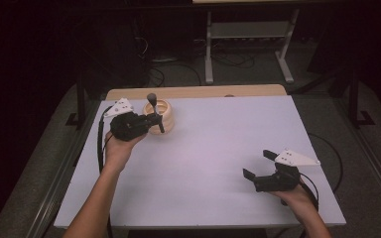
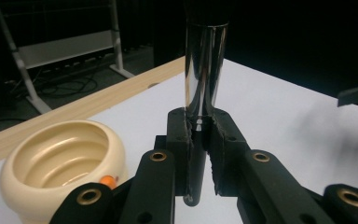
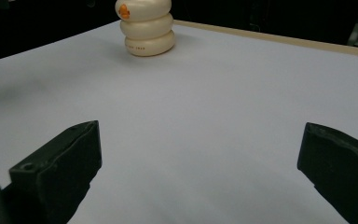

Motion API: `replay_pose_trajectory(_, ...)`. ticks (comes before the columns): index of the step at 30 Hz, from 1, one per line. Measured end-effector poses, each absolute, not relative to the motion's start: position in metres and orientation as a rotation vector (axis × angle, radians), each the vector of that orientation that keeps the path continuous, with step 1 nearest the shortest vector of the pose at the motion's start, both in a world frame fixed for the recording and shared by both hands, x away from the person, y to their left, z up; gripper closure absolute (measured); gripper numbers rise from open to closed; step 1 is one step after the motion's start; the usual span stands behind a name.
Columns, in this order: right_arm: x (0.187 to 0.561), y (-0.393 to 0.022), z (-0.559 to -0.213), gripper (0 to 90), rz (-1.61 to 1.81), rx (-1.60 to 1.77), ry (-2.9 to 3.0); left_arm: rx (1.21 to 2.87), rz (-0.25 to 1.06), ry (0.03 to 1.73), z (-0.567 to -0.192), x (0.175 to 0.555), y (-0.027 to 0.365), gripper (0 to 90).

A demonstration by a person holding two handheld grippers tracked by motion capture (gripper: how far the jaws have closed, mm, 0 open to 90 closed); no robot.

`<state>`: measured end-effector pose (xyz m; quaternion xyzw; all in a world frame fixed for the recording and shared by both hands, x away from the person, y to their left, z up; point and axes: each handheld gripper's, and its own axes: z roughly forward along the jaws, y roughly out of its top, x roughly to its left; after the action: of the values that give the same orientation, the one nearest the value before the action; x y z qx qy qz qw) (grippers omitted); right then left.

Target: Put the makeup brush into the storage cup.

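Between the left claw's clamped pads stands a shiny metal rod; the right claw gapes.

Metal rod (shiny) cut off at top edge.

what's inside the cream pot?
The cream pot shows ribbed inner walls and nothing lying in it. The floor nearest the left claw is hidden by the rim.
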<state>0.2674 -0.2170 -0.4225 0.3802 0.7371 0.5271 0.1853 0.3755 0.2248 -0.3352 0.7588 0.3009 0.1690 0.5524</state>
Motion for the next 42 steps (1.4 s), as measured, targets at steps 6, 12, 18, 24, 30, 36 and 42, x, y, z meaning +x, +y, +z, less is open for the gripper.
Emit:
replay_pose_trajectory(6,0.267,-0.218,-0.422,0.0,1.484,1.079,2.077,1.774,0.429,0.738,-0.334,0.385,0.228,79.7)
replay_pose_trajectory(12,0.267,-0.219,-0.422,0.0,1.484,1.072,2.076,1.764,0.462,0.76,-0.334,0.393,0.229,79.8)
replay_pose_trajectory(18,0.267,-0.22,-0.422,0.0,1.48,1.078,2.074,1.755,0.48,0.774,-0.331,0.402,0.231,79.8)
replay_pose_trajectory(24,0.267,-0.22,-0.422,0.0,1.475,1.069,2.076,1.748,0.506,0.783,-0.331,0.41,0.234,79.7)
replay_pose_trajectory(30,0.267,-0.22,-0.422,0.0,1.478,1.079,2.073,1.726,0.532,0.807,-0.331,0.418,0.237,79.7)
replay_pose_trajectory(36,0.268,-0.22,-0.423,0.0,1.471,1.075,2.078,1.726,0.551,0.82,-0.334,0.427,0.238,79.7)
replay_pose_trajectory(42,0.268,-0.221,-0.423,0.0,1.472,1.076,2.078,1.717,0.55,0.843,-0.339,0.435,0.243,79.7)
